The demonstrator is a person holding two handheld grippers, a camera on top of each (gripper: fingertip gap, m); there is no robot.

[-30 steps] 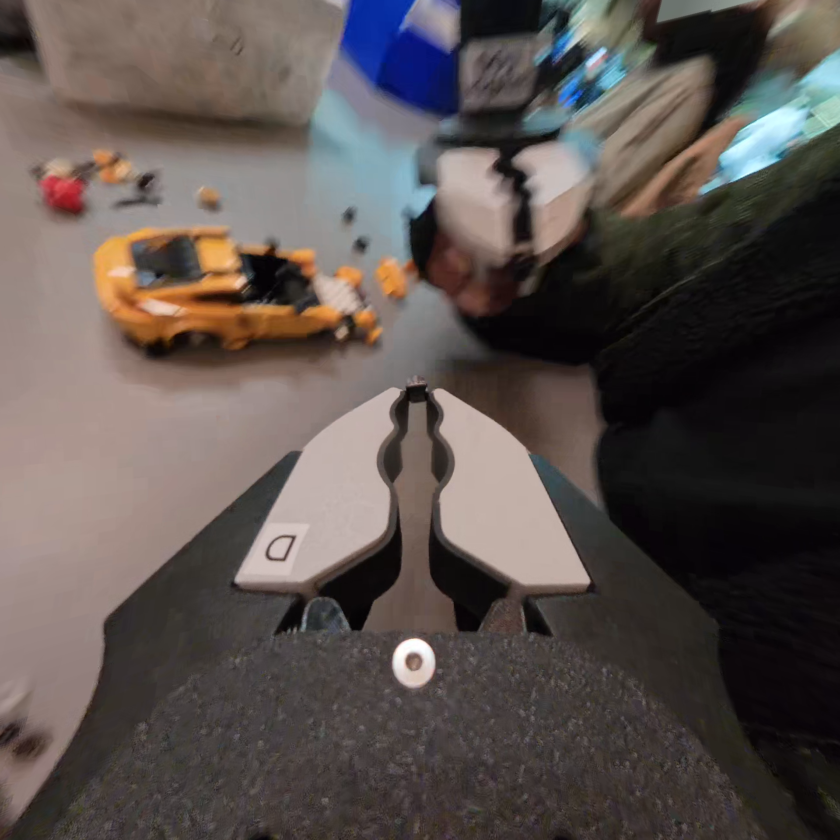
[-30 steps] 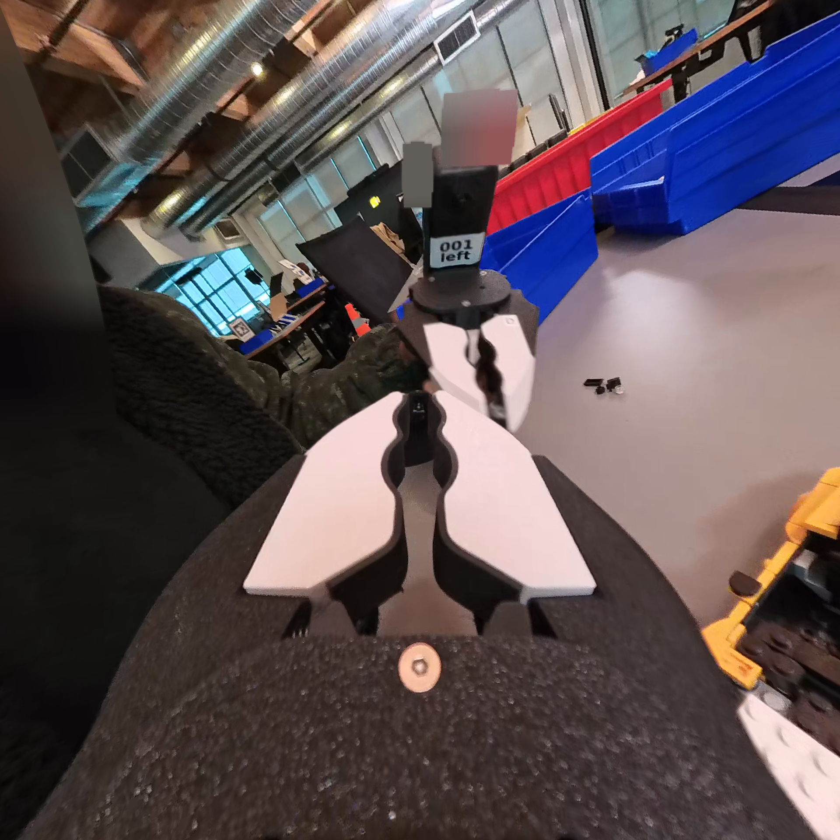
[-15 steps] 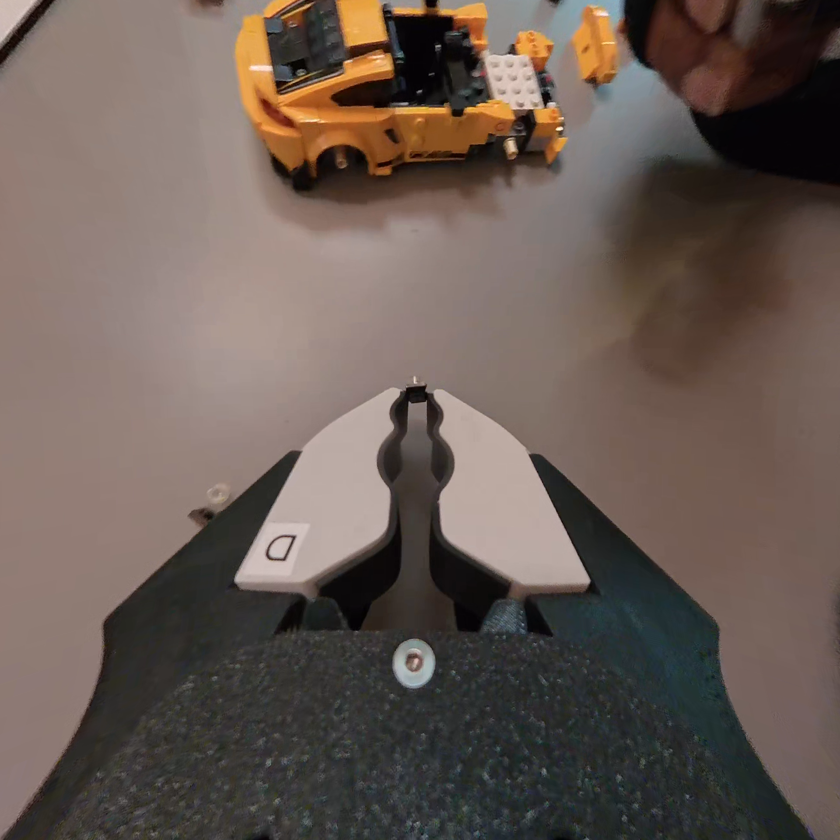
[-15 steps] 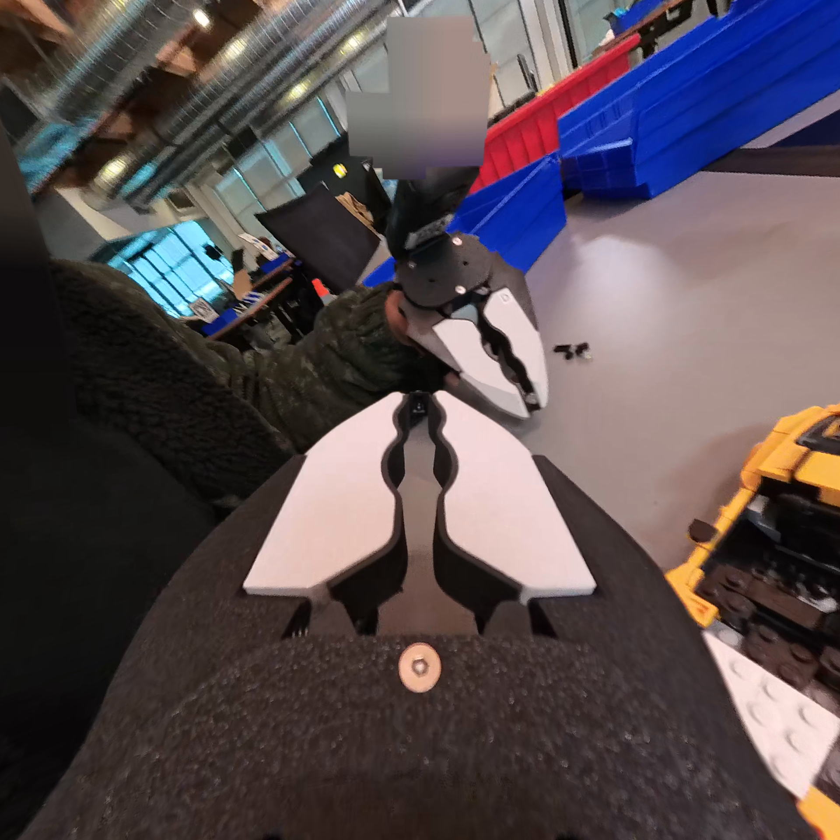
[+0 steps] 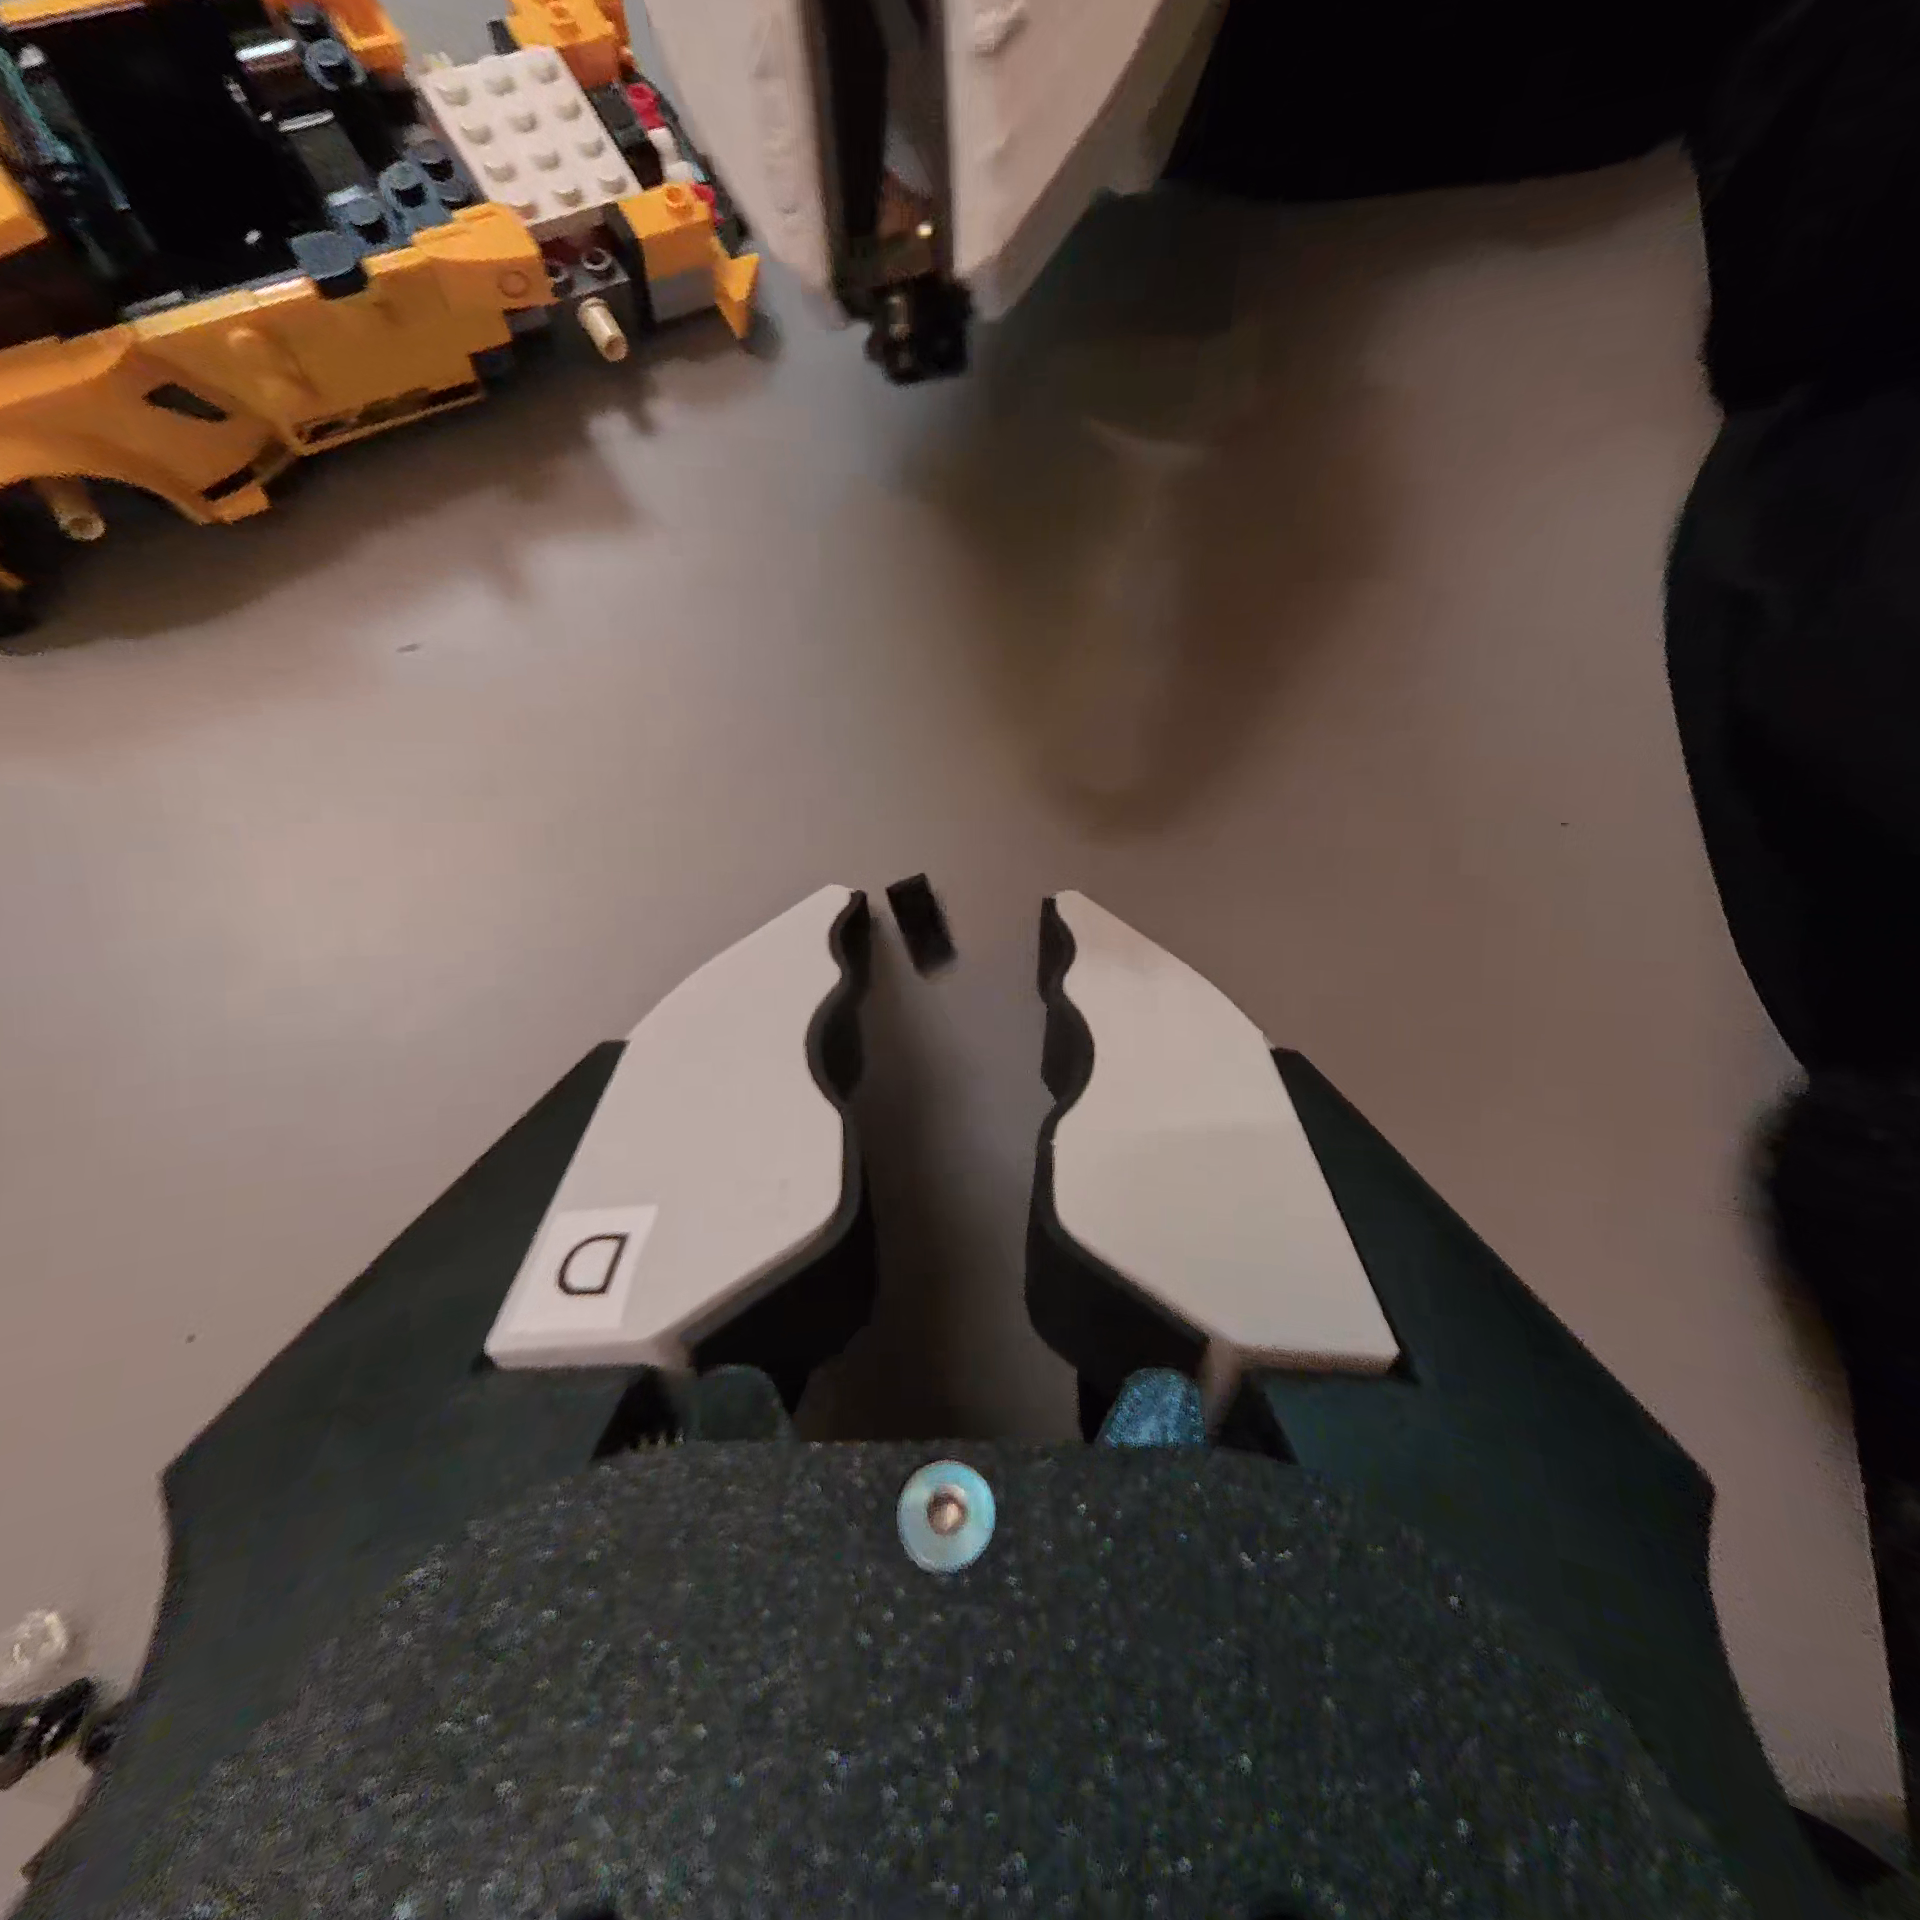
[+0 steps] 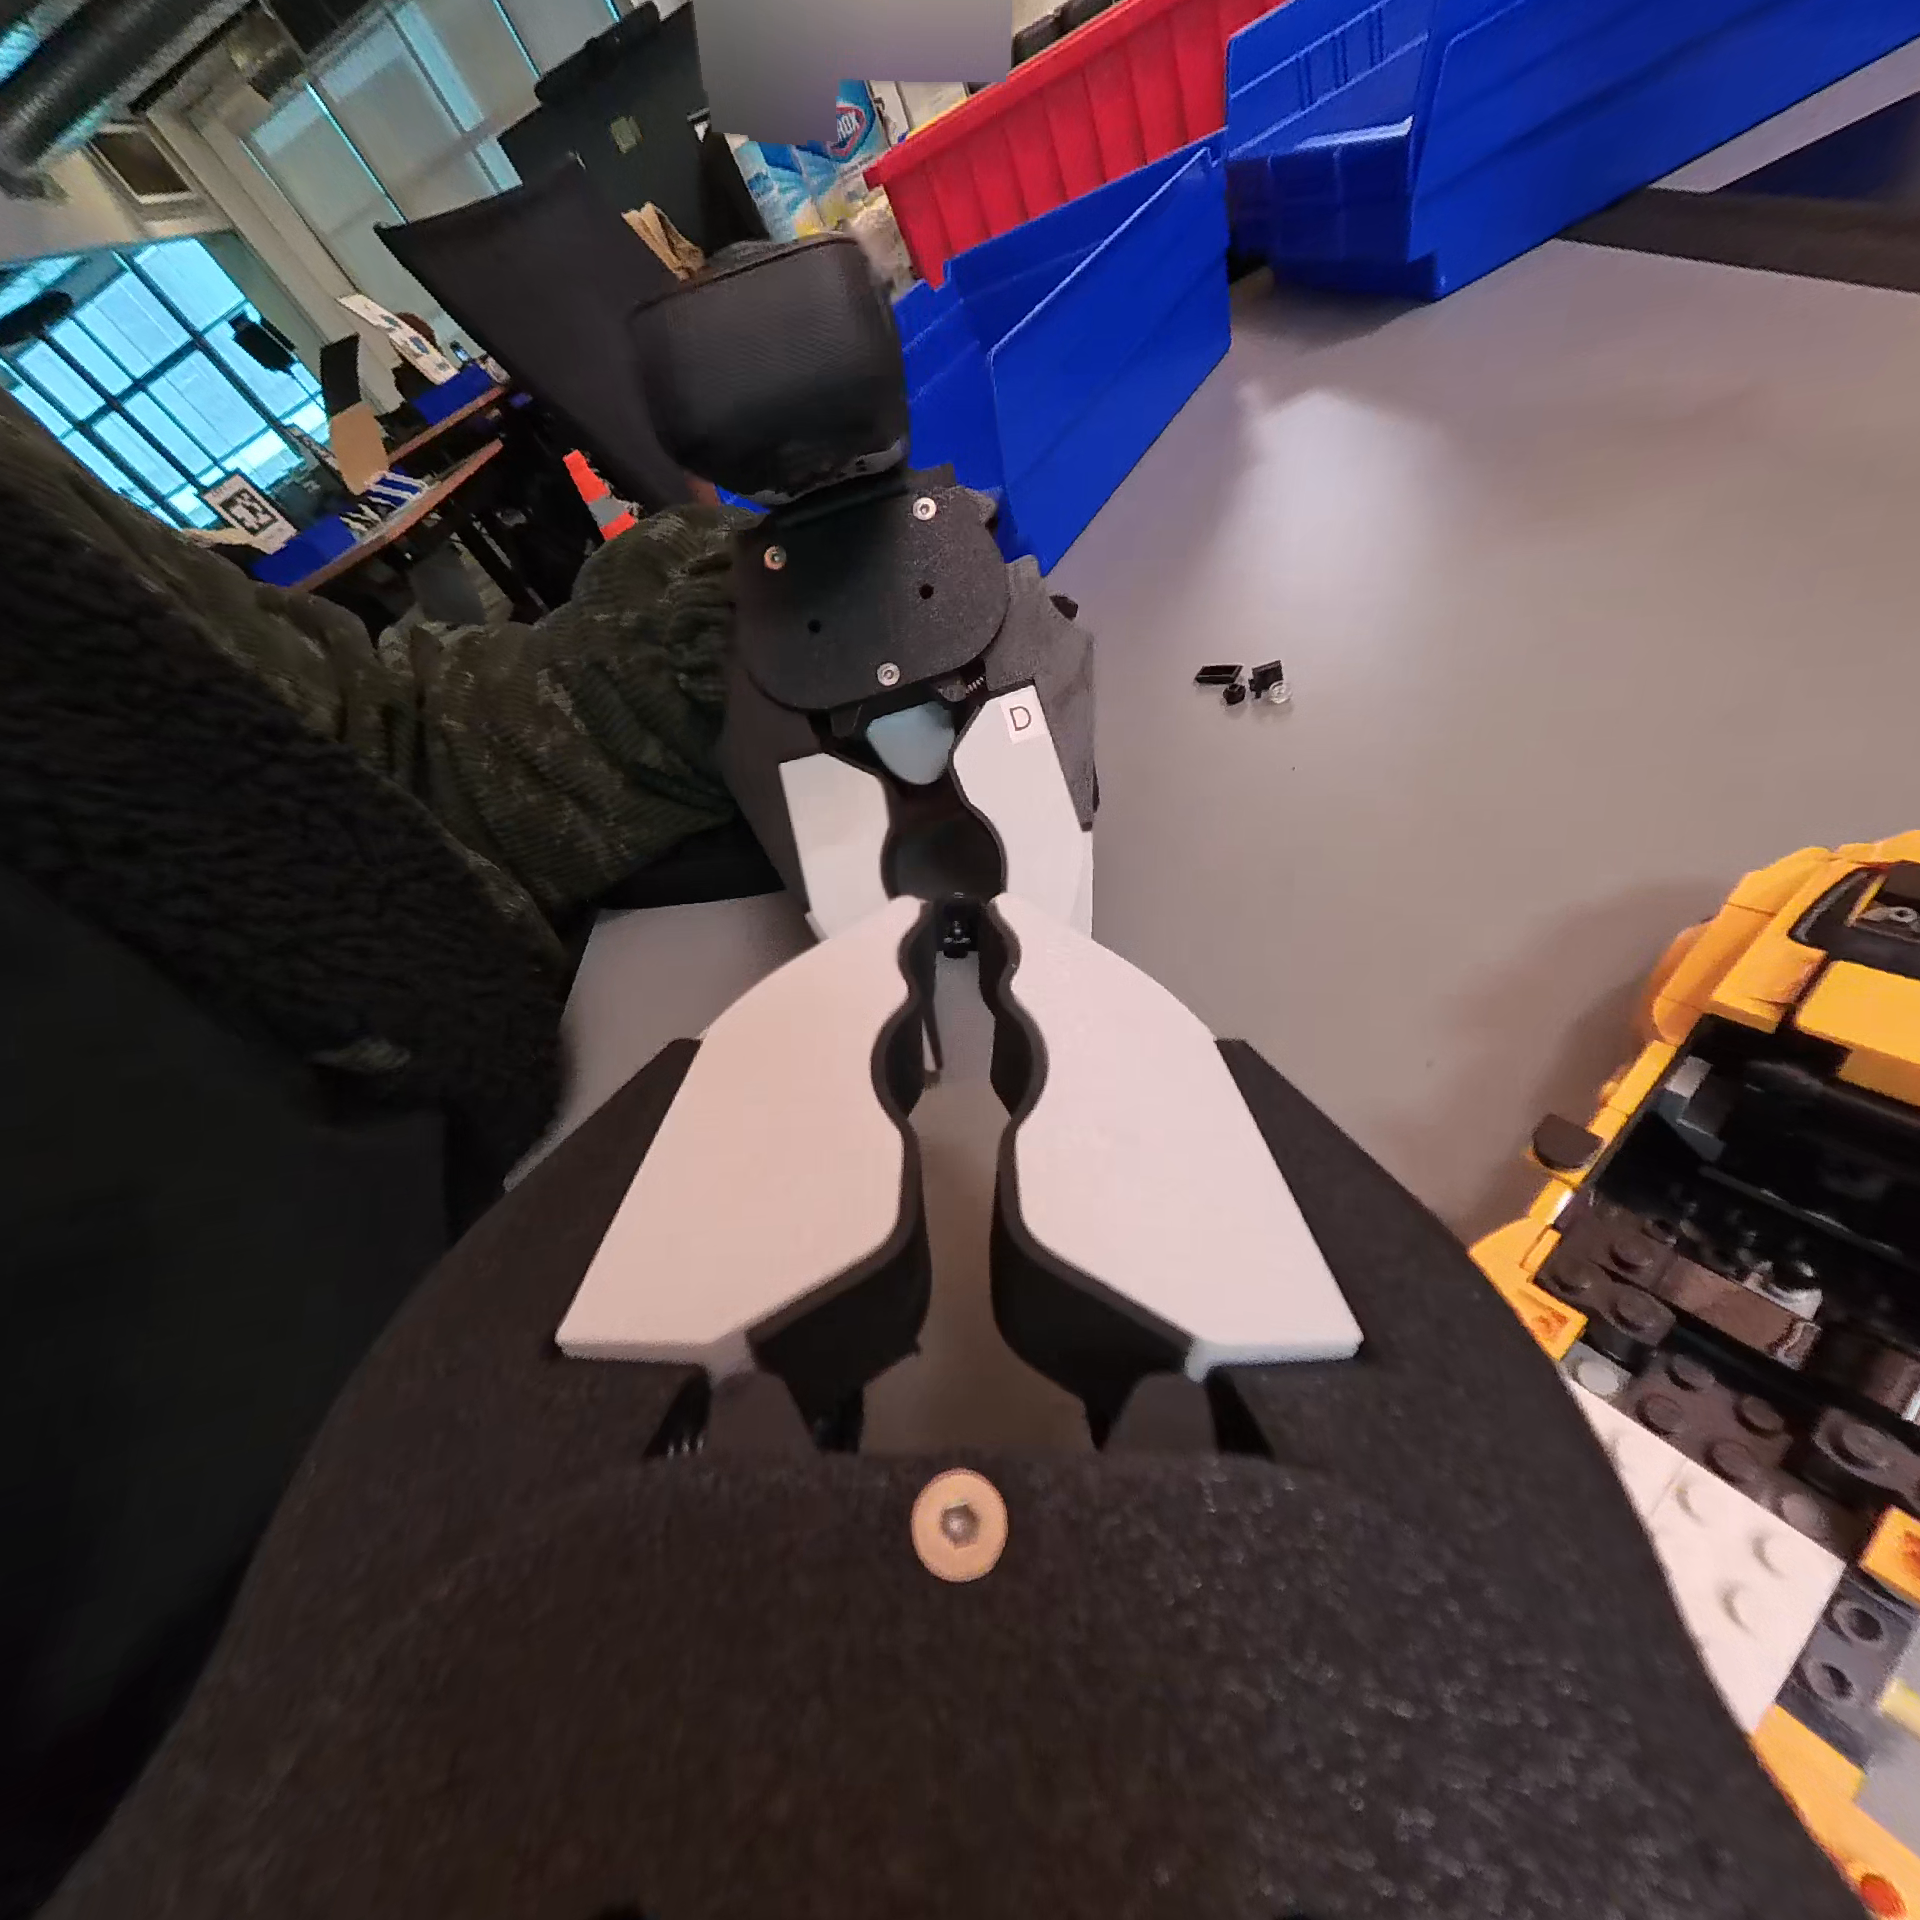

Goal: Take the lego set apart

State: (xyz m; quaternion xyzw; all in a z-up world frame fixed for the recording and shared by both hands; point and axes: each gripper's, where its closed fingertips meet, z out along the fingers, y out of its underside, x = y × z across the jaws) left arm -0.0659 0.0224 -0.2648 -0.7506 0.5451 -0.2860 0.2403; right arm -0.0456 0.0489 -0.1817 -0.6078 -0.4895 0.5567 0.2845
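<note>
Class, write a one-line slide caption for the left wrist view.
Left gripper, jaws open, beside a small black piece, with the partly dismantled yellow brick car on the grey table.

Across your grey desk [image 6: 1507, 499], blue bins [image 6: 1101, 312] sit at upper right with a red bin [image 6: 1039, 156] behind them (an orange cone [image 6: 594, 488] shows farther back, left of centre).

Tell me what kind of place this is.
Probably an industrial-style workshop or lab. Stacked blue storage bins and red storage bins line a grey table, exposed ducting runs overhead by big windows, and more work tables stand behind.
</note>
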